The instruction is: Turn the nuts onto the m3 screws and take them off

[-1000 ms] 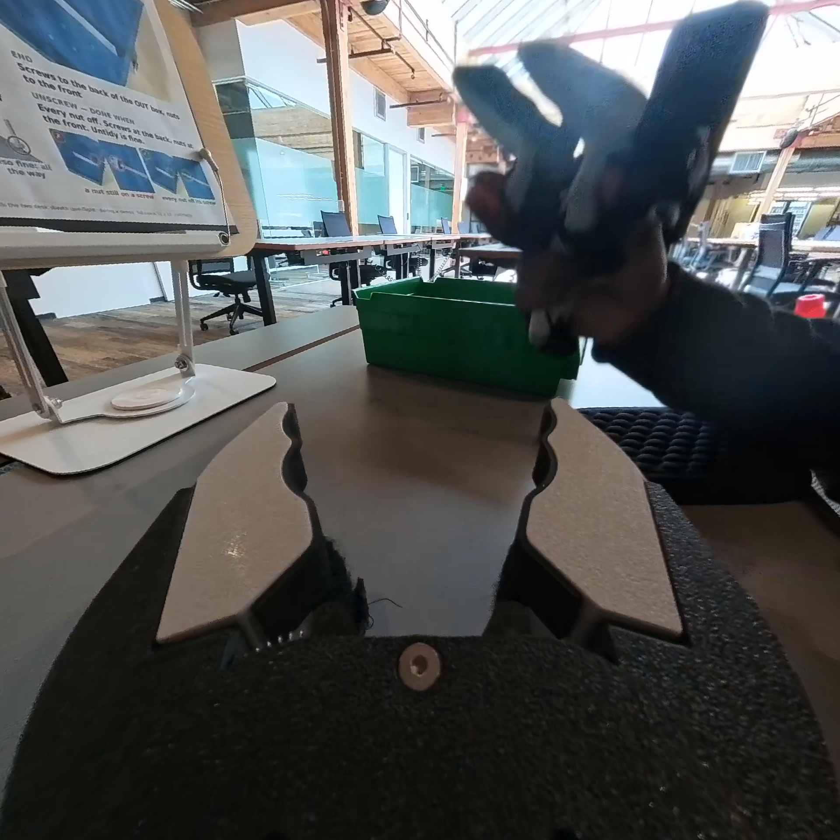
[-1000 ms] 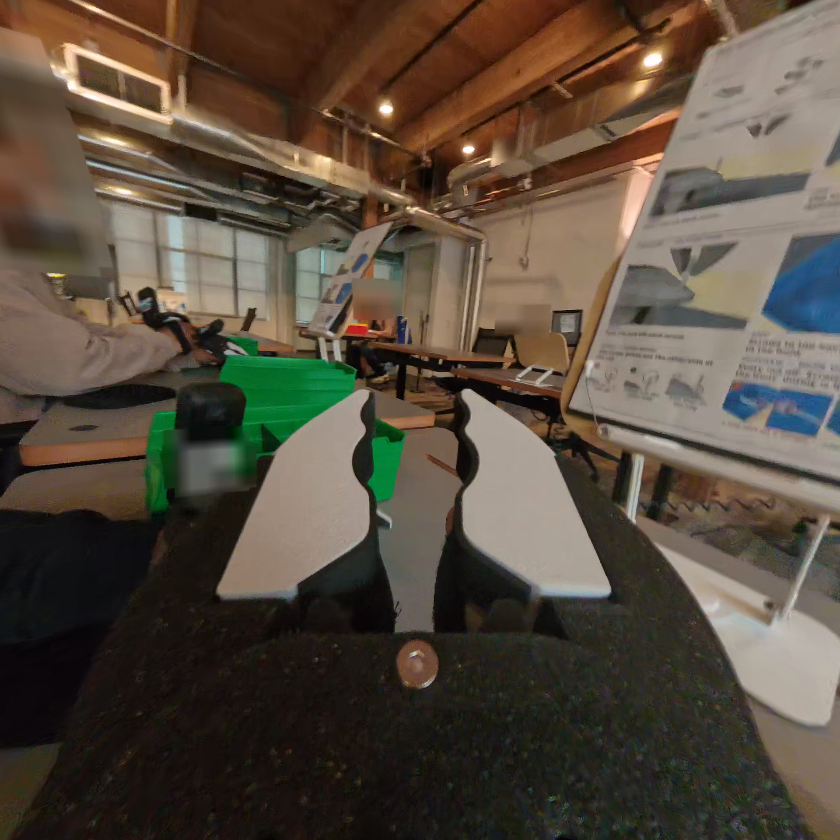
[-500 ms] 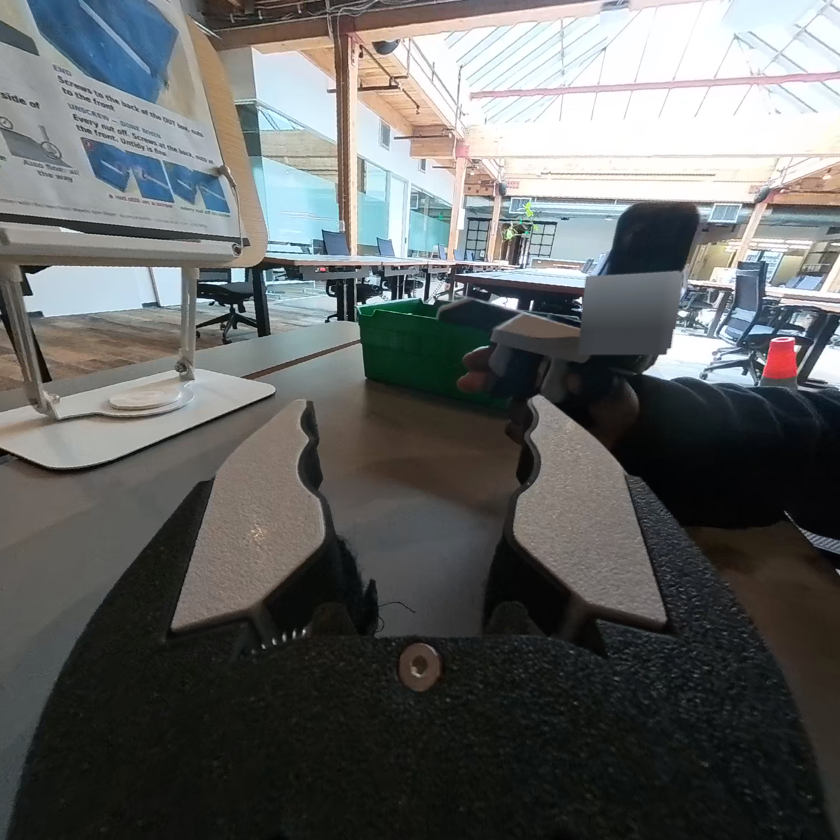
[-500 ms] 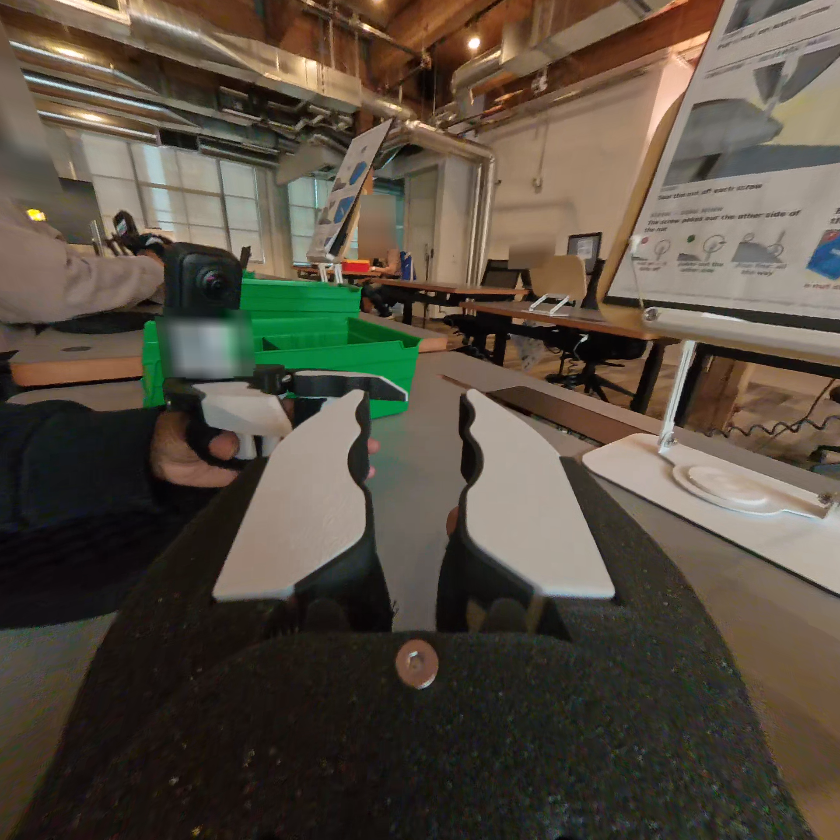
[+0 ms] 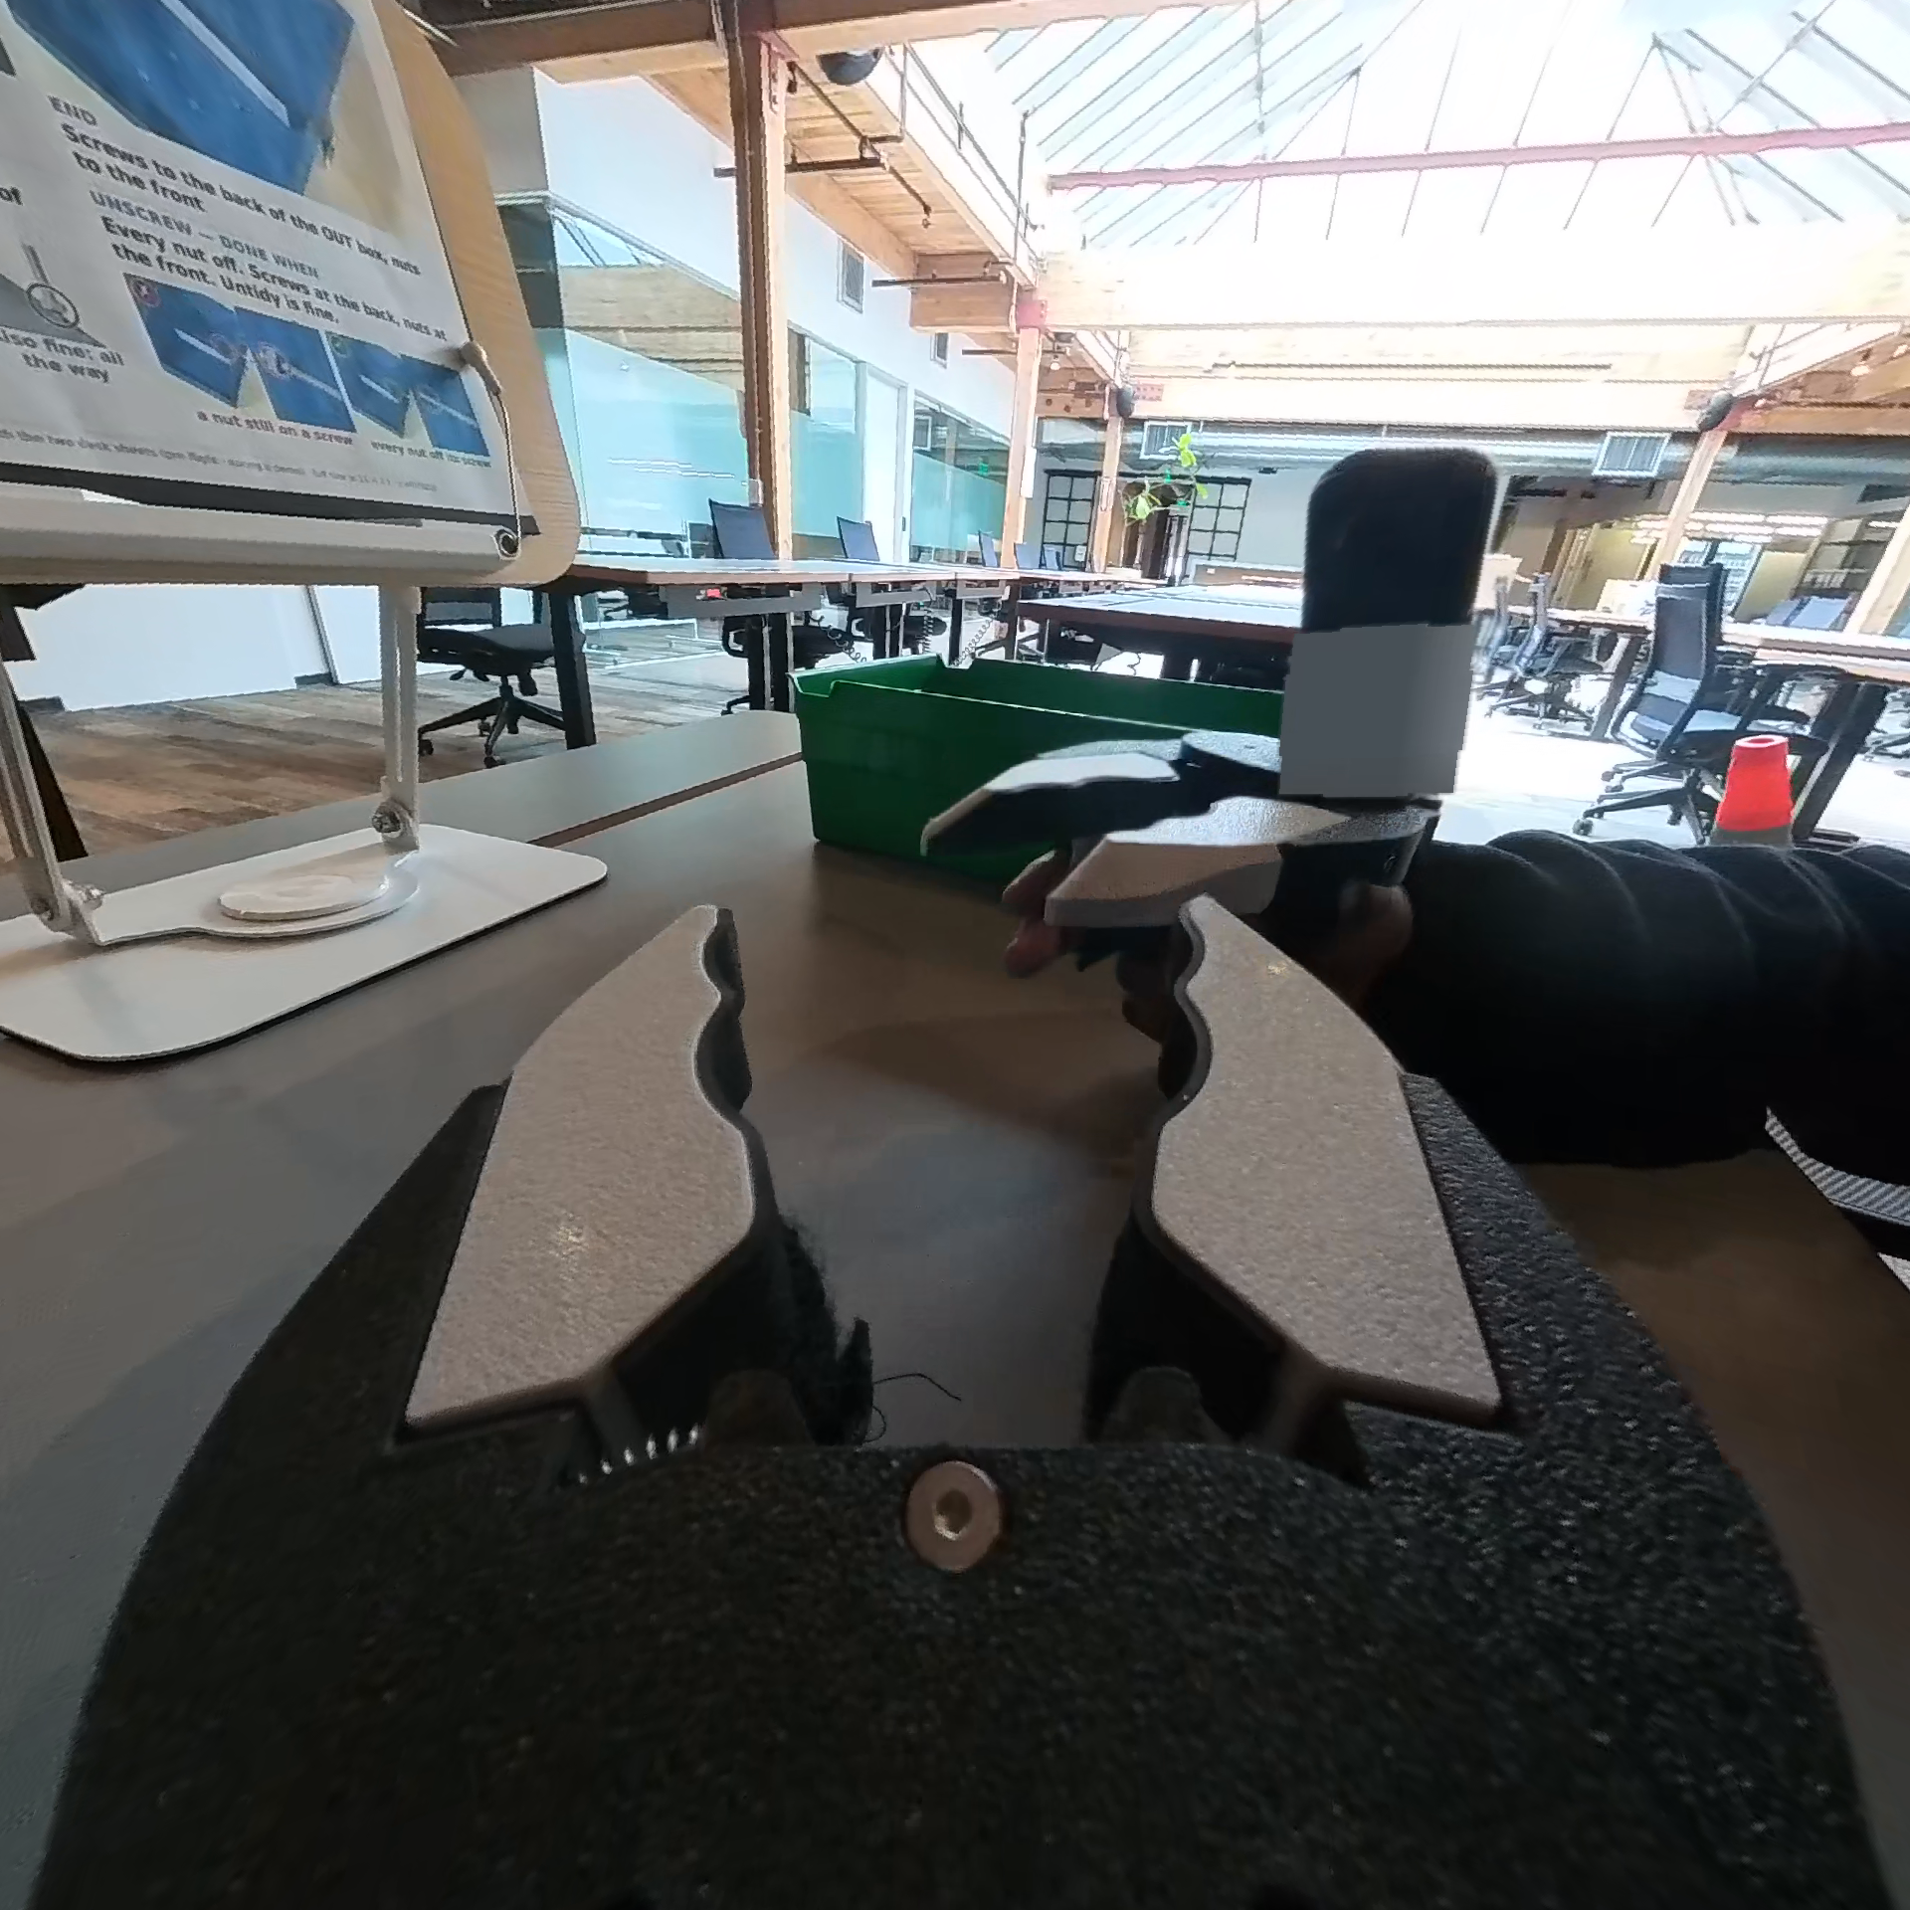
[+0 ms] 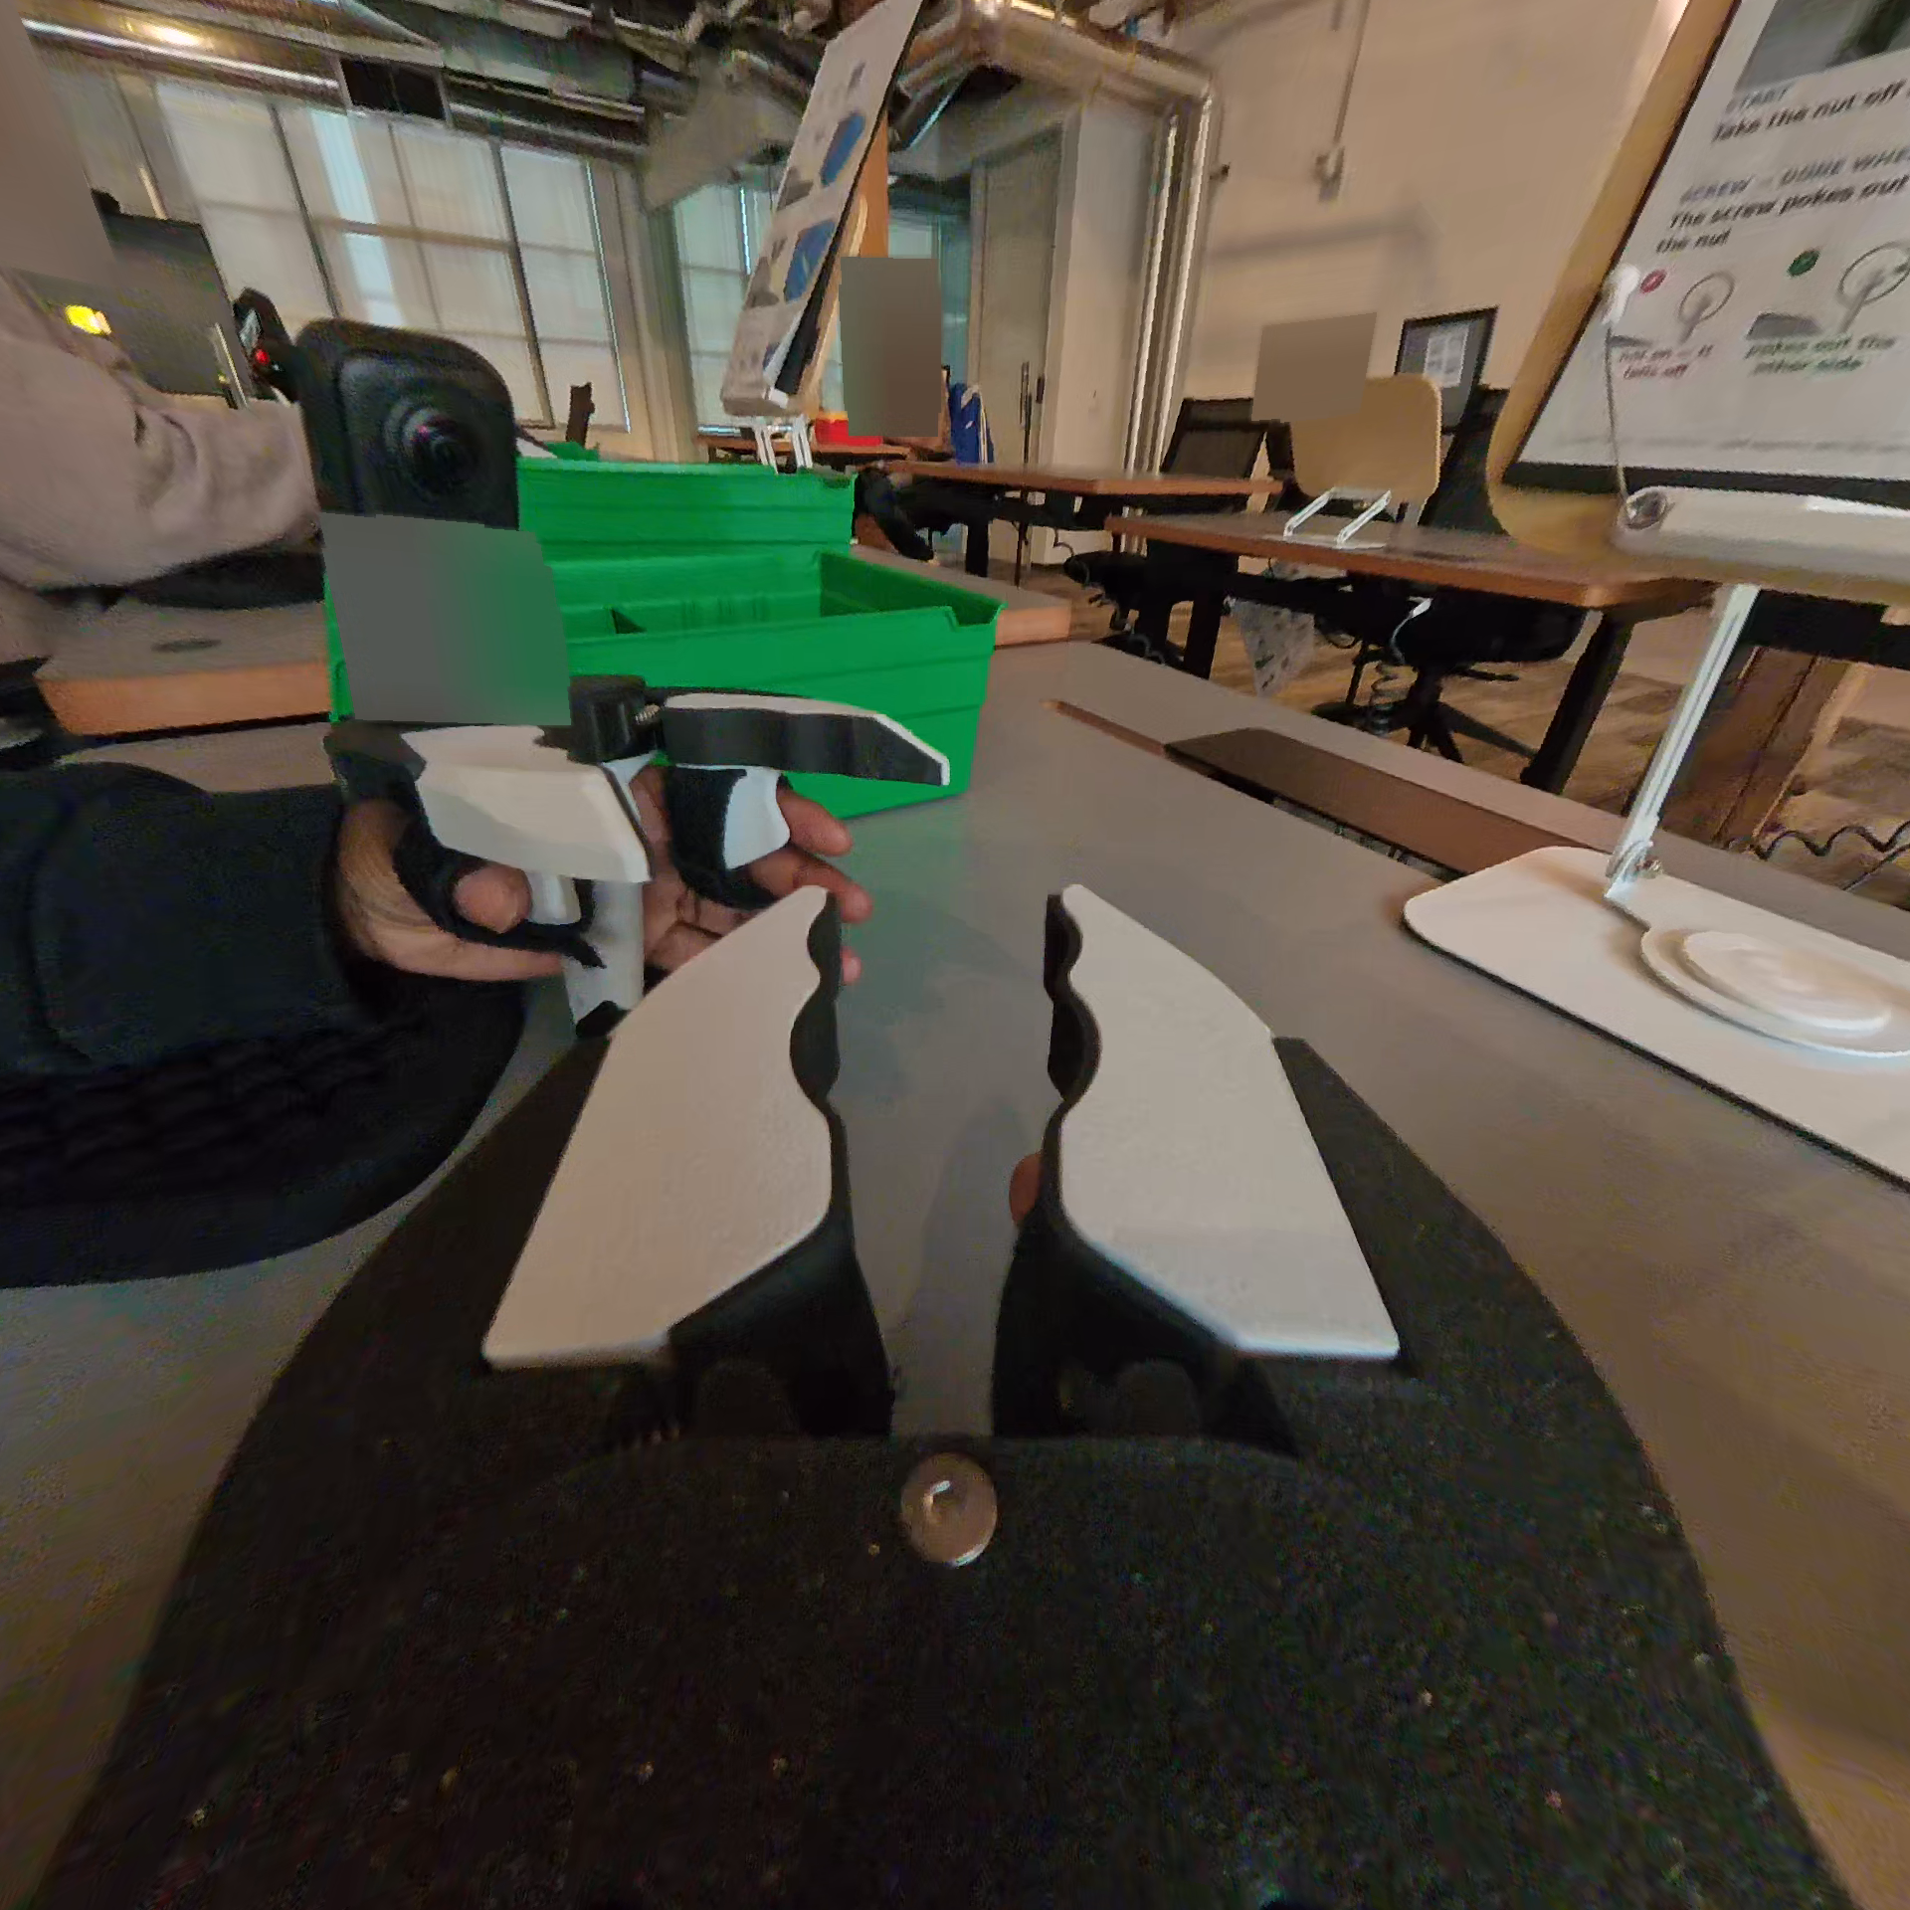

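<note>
No nuts or screws show in either view. My left gripper (image 5: 951, 920) hovers low over the grey table (image 5: 910, 1137), open, with only bare tabletop between its fingers. My right gripper (image 6: 941, 910) is also open and empty, its fingers closer together. Each gripper shows in the other's view, held by a hand in a dark sleeve: the right one (image 5: 992, 868) just beyond my left gripper's right finger, the left one (image 6: 796, 806) to the left of my right fingers. A green bin (image 5: 930, 765) stands on the table behind them; its divided inside (image 6: 724, 620) shows no contents from here.
A document stand with a white base (image 5: 310, 910) holds an instruction sheet at the table's left; it also shows at the right in the right wrist view (image 6: 1654, 961). More green bins (image 6: 682, 506) and a person's sleeve (image 6: 134, 465) are at another table. An orange cone (image 5: 1752, 786) stands far off. Only a small space, under 4 cm, lies between the two pairs of fingers.
My right gripper came down from up in the air to low over the table beside the left one. My left fingers drew somewhat closer together. Neither took hold of anything.
</note>
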A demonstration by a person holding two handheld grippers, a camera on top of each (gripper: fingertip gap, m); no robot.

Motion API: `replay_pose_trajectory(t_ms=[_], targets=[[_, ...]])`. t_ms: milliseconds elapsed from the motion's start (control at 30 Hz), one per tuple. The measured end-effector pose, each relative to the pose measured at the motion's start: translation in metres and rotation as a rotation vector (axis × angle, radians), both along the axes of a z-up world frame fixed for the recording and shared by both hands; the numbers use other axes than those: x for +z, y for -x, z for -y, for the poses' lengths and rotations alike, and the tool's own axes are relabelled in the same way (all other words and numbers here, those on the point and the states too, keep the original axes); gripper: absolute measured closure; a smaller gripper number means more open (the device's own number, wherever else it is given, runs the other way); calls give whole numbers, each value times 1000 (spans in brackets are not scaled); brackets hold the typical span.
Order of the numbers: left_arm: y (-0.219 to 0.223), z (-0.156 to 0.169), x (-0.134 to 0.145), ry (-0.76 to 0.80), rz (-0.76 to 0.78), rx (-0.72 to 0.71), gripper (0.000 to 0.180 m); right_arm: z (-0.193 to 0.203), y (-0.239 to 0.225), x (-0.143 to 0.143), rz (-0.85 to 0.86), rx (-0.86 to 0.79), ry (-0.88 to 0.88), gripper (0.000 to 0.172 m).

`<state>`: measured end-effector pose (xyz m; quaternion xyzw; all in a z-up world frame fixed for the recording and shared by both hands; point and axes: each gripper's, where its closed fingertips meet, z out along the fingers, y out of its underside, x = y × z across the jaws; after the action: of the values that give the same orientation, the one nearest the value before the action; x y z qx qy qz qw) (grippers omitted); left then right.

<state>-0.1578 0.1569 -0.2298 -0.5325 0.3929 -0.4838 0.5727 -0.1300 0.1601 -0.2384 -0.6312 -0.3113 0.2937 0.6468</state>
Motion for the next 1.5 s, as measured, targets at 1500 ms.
replay_pose_trajectory(t_ms=[1500], targets=[[304, 27, 33, 192, -580, 563, 117, -2, 8, -16, 66, 12, 46, 137]])
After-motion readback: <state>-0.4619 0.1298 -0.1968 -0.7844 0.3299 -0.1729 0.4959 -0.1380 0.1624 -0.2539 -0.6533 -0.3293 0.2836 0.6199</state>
